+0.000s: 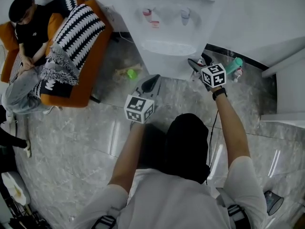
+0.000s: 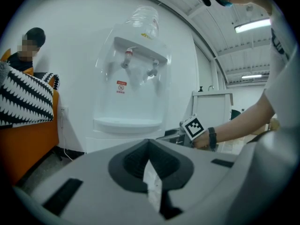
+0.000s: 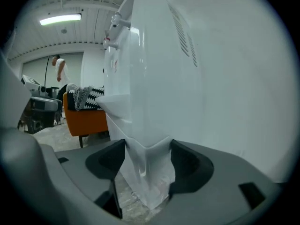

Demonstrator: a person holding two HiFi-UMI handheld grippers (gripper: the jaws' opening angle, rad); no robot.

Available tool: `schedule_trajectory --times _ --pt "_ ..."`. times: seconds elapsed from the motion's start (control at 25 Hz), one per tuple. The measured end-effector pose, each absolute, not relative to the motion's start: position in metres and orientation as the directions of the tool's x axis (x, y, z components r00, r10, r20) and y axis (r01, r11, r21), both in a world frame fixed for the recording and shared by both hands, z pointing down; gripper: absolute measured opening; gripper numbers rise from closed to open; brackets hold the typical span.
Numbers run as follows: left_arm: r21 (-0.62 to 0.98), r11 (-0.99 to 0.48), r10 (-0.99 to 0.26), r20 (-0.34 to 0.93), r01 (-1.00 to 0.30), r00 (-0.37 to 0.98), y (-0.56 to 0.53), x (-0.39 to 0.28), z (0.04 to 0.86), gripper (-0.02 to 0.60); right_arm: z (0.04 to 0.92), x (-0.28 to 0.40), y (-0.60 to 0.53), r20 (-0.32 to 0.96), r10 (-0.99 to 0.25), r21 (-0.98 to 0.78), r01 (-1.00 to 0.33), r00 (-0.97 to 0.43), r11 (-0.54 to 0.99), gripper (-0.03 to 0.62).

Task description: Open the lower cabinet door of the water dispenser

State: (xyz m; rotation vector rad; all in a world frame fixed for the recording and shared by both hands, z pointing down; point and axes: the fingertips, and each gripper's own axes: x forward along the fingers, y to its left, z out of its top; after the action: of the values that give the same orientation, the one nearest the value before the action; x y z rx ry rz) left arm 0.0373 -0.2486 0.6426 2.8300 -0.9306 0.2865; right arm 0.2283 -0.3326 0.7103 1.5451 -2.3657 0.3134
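I crouch before the white floor-standing water dispenser (image 1: 167, 32), set against a white wall on a grey marbled floor (image 1: 71, 142). My left gripper (image 1: 152, 81) hangs just short of the dispenser's front. In the left gripper view, its dark jaws are drawn together to a thin slit, with nothing between them. Beyond them stand the two taps, the drip ledge and the closed lower cabinet door (image 2: 101, 143).

My right gripper (image 1: 194, 64) is at the dispenser's front right corner, low down. In the right gripper view its jaws stand apart, and the vertical corner edge of the white lower body fills the gap between them. I cannot tell whether the pads touch it. A teal bottle (image 1: 233, 65) stands on the floor just beside that gripper.

To the left, well apart from the dispenser, a person in black (image 1: 28, 32) sits on an orange sofa (image 1: 90, 80) draped with a black-and-white zigzag blanket (image 1: 78, 32). A small green object (image 1: 131, 73) lies on the floor between sofa and dispenser.
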Motion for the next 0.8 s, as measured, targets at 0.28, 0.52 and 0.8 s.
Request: schedule_trajectory --times 0.28,0.52,0.8 --pt "0.079 -0.803 -0.563 0.219 -0.590 0.796 -0.240 0.043 0.640 0.008 0.709 0.229 -0.330 0.402 -0.835 -0.038 -0.917 -0.377 0.396 0.293" --pt "0.077 -0.799 -0.571 0.217 -0.597 0.792 -0.238 0.042 0.639 0.008 0.709 0.230 -0.328 0.395 -0.842 -0.047 -0.924 -0.366 0.380 0.272" --pt "0.078 -0.792 -0.580 0.213 -0.606 0.786 -0.238 0.041 0.638 0.008 0.709 0.229 -0.319 0.396 -0.841 -0.057 -0.924 -0.368 0.378 0.249"
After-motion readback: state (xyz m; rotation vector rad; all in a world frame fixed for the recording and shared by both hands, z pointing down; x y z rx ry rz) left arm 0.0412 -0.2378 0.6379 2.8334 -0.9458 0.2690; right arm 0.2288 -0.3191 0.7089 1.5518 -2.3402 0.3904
